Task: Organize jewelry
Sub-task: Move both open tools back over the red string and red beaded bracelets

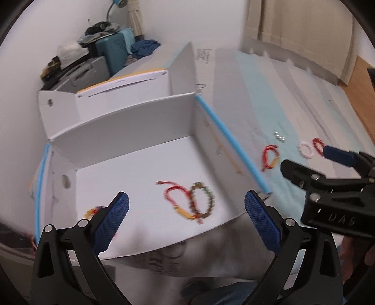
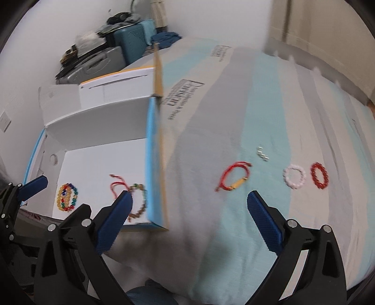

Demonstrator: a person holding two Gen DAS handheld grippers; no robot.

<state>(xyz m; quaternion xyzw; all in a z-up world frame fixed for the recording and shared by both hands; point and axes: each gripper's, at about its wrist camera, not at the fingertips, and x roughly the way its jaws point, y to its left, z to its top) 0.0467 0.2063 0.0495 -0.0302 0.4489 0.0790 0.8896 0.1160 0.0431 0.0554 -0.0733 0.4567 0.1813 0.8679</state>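
A white open box point(image 1: 140, 122) point(image 2: 103, 119) sits on the bed. Inside lie a red cord bracelet point(image 1: 174, 196) point(image 2: 117, 185), a green-brown bead bracelet point(image 1: 202, 199) point(image 2: 140, 199) and a multicoloured bead bracelet point(image 2: 66, 197) point(image 1: 92, 211). On the blanket lie another red cord bracelet point(image 2: 234, 179) point(image 1: 270, 157), a white bead bracelet point(image 2: 294, 179) point(image 1: 304, 150), a red bead bracelet point(image 2: 319, 178) point(image 1: 317, 144) and small silver pieces point(image 2: 262, 153) point(image 1: 280, 136). My left gripper point(image 1: 186, 219) is open and empty over the box. My right gripper point(image 2: 189, 219) is open and empty near the blanket's red cord bracelet.
The bed's striped blue, grey and white blanket point(image 2: 257, 117) extends to the right. Suitcases and piled clothes point(image 1: 100, 54) stand against the far wall. Curtains point(image 1: 304, 21) hang at the back right, above wooden floor point(image 1: 361, 84). The right gripper's body point(image 1: 328, 185) shows in the left wrist view.
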